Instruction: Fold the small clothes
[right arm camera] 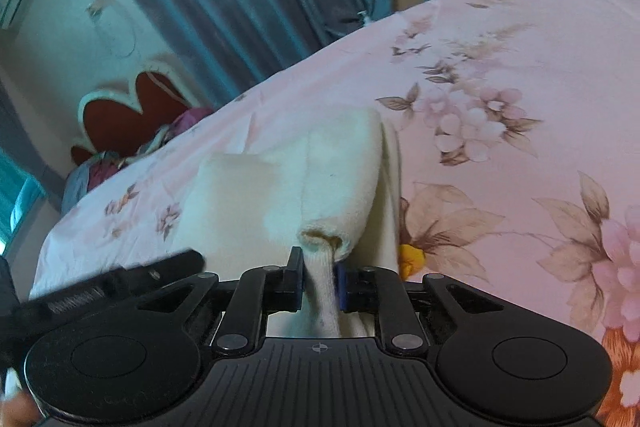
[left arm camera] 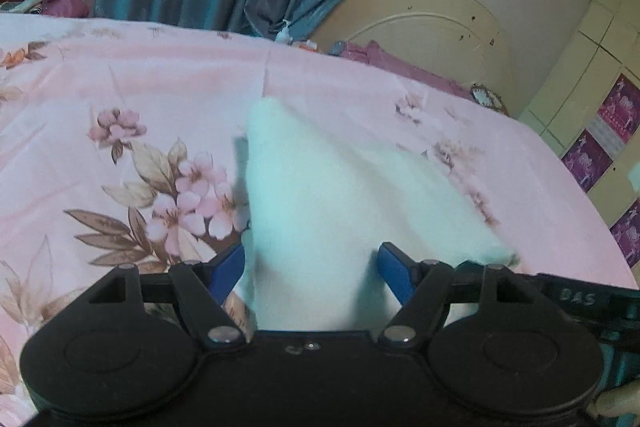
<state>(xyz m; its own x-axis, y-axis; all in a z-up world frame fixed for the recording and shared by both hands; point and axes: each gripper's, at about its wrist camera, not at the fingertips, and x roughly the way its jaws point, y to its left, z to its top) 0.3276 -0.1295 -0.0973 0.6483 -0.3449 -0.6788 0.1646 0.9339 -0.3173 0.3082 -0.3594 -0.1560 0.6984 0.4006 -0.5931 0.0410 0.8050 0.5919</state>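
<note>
On the bed (left arm camera: 120, 75), the cloth (left arm camera: 320, 187) stretches away from both grippers; right gripper (right arm camera: 319, 283) pinches its near edge, left gripper (left arm camera: 312, 267) stands wide.

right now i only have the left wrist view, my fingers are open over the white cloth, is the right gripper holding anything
Observer: Yes. The right gripper is shut on a bunched edge of the white cloth.
Operator: is the cloth flat on that side
Observer: No. It rises from the pinch into a rolled, tube-like fold with an open end just above the fingers.
Operator: anything else near it i cant see
Observer: A small yellow-orange thing shows at the cloth's right edge on the pink bedsheet; I cannot tell what it is.
Operator: and my side
Observer: The left gripper is open, with the cloth between its fingers.
</note>
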